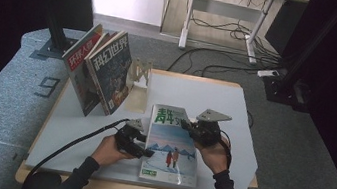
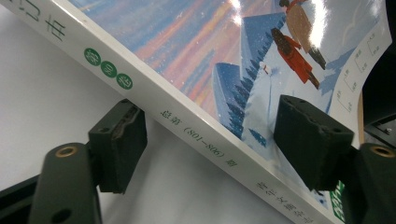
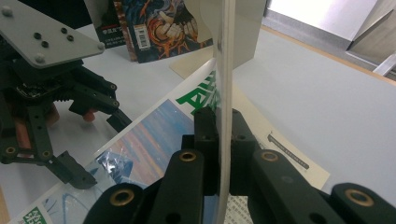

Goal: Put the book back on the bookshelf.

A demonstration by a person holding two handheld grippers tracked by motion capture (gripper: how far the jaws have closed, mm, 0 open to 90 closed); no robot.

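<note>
A thick magazine [image 1: 171, 145] with a snowy painted cover lies flat on the white table [image 1: 216, 96], its spine to the left. My left gripper [image 1: 146, 153] is at the spine's near half. In the left gripper view its jaws [image 2: 215, 140] straddle the spine [image 2: 196, 135]: one pad [image 2: 116, 144] stands off on the table side with a gap, the other [image 2: 313, 140] sits over the cover. My right gripper [image 1: 192, 127] is at the magazine's upper right edge, shut on the cover sheet [image 3: 224, 70], which rises edge-on between its pads [image 3: 205, 135].
Two magazines [image 1: 102, 67] stand leaning in a pale wooden rack [image 1: 139, 72] at the back left of the table. The table's right half is bare white surface. The left gripper [image 3: 100, 149] with its grey plate lies close to the left in the right gripper view.
</note>
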